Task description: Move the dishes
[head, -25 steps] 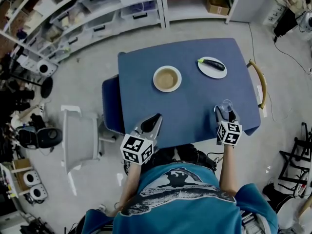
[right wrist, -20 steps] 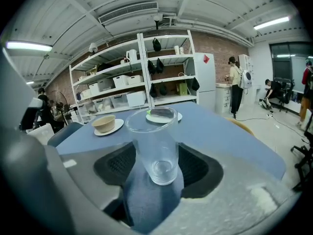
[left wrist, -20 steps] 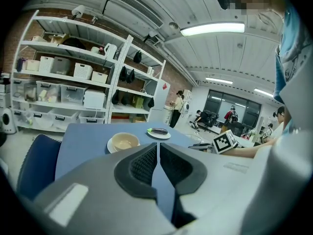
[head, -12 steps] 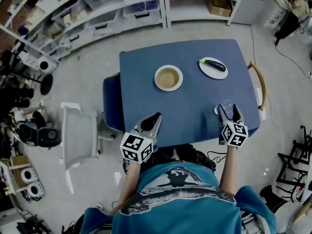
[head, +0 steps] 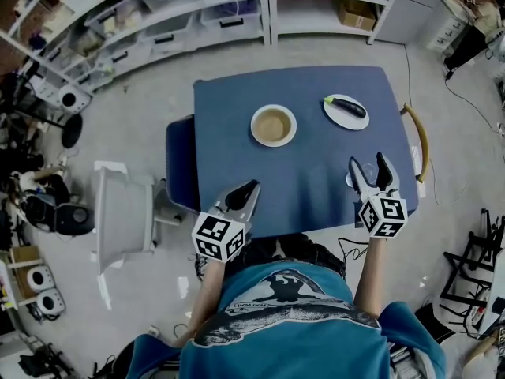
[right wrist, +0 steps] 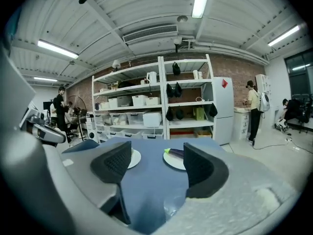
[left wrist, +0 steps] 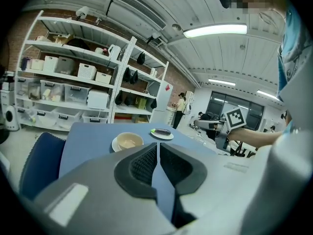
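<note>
Looking down in the head view, your left gripper (head: 251,189) is clenched on nothing over the near edge of the blue table (head: 316,164). Your right gripper (head: 369,164) is spread, and the clear glass (head: 363,170) stands low between its jaws. The bowl (head: 273,125) and the eggplant plate (head: 346,110) lie well ahead of both tools.

Left gripper view: jaws together, bowl (left wrist: 128,141) ahead, plate (left wrist: 161,133) ahead-right.

Right gripper view: jaws have just been opening and are released; the glass (right wrist: 172,207) sits below and between them, untouched.

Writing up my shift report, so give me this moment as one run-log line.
left gripper: shut, empty | right gripper: fingers just opening, nothing between them | clear glass: standing on blue table beneath right gripper
</note>
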A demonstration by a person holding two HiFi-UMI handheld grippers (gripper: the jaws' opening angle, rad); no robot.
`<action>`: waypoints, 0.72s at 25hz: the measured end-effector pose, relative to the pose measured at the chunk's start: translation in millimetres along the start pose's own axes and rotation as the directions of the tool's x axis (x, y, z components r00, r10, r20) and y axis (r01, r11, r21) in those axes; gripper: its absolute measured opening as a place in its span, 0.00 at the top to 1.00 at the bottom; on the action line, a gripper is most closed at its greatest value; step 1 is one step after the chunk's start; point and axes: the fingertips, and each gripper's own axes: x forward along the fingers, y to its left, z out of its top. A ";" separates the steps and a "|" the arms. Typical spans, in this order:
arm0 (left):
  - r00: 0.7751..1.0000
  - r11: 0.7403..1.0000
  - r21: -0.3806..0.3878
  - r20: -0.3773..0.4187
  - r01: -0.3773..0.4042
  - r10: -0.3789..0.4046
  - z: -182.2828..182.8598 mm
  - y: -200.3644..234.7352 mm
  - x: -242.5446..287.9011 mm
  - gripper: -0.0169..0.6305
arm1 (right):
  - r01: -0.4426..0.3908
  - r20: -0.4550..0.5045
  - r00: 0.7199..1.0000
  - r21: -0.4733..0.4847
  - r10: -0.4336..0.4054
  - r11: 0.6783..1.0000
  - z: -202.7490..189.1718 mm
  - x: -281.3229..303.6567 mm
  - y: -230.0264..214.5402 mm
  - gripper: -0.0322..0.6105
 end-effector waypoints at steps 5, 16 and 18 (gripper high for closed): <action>0.999 0.999 -0.014 0.012 -0.034 0.034 1.2 6.1 -4.7 0.92 | -0.152 0.020 0.988 -0.045 0.153 0.987 21.1 21.1 47.8 0.43; 0.983 0.982 -0.077 0.043 -0.174 0.178 -3.3 36.3 -41.9 0.92 | -0.452 -0.137 0.892 -0.239 0.431 0.859 -1.0 94.7 157.3 0.47; 0.979 0.977 -0.087 0.047 -0.195 0.199 -5.7 43.6 -50.7 0.92 | -0.492 -0.194 0.870 -0.296 0.453 0.819 -12.2 108.5 172.9 0.47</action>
